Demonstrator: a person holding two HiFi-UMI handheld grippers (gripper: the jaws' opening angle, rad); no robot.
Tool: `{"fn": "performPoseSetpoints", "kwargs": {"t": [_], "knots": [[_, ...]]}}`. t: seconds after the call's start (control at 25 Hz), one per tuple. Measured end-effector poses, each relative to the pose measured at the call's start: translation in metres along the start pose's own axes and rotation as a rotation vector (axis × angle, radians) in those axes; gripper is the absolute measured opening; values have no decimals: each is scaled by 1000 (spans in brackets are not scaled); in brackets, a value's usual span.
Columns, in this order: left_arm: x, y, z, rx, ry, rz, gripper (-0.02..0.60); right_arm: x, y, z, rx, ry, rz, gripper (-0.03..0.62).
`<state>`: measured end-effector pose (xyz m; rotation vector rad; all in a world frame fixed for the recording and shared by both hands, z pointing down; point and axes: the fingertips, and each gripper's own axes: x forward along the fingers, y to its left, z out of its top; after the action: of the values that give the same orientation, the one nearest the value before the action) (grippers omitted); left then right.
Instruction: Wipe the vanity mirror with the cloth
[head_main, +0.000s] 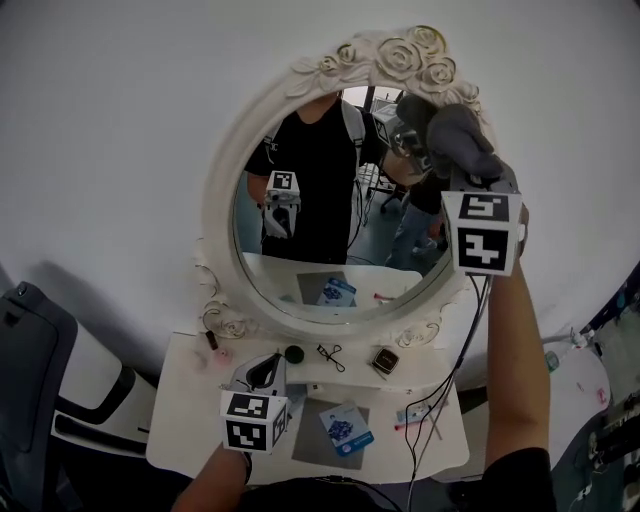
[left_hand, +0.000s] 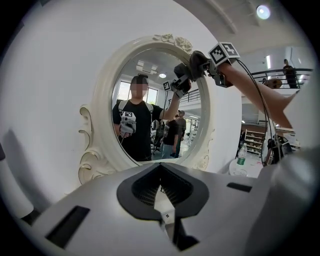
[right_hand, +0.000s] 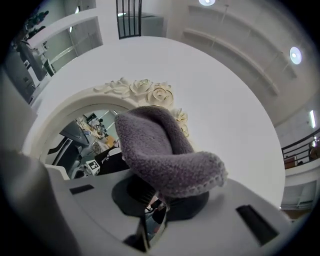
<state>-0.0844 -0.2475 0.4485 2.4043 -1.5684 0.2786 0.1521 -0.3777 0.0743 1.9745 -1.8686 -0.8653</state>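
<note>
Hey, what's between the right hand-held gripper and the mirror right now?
Only the grey cloth, clamped in the right hand-held gripper and bulging toward the mirror near its rose-carved top. The right gripper view shows it best.

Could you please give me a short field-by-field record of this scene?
mirror: oval, white rose-carved frame, at the back of the vanity table
cloth: grey, clamped in right gripper, at the mirror's upper right edge
left gripper: jaws together, empty, low over the table
table items: blue packet, eyelash curler
</note>
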Motion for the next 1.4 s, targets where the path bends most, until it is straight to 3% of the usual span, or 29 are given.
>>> {"fn": "performPoseSetpoints", "kwargs": {"t": [0.32,0.56,0.88,1.4], "knots": [[-8,19,-11,-9,6,-8,3,21,21,-9,-81,81,4,38],[-15,36,-20,-24,17,5,3,19,44,-17,-131,75,-28,37],[-19,48,-28,-28,31,7,3,8,99,-47,-156,126,57,37],[-30,53,-28,-14,21,28,3,-24,228,-138,-259,219,206,37]]}}
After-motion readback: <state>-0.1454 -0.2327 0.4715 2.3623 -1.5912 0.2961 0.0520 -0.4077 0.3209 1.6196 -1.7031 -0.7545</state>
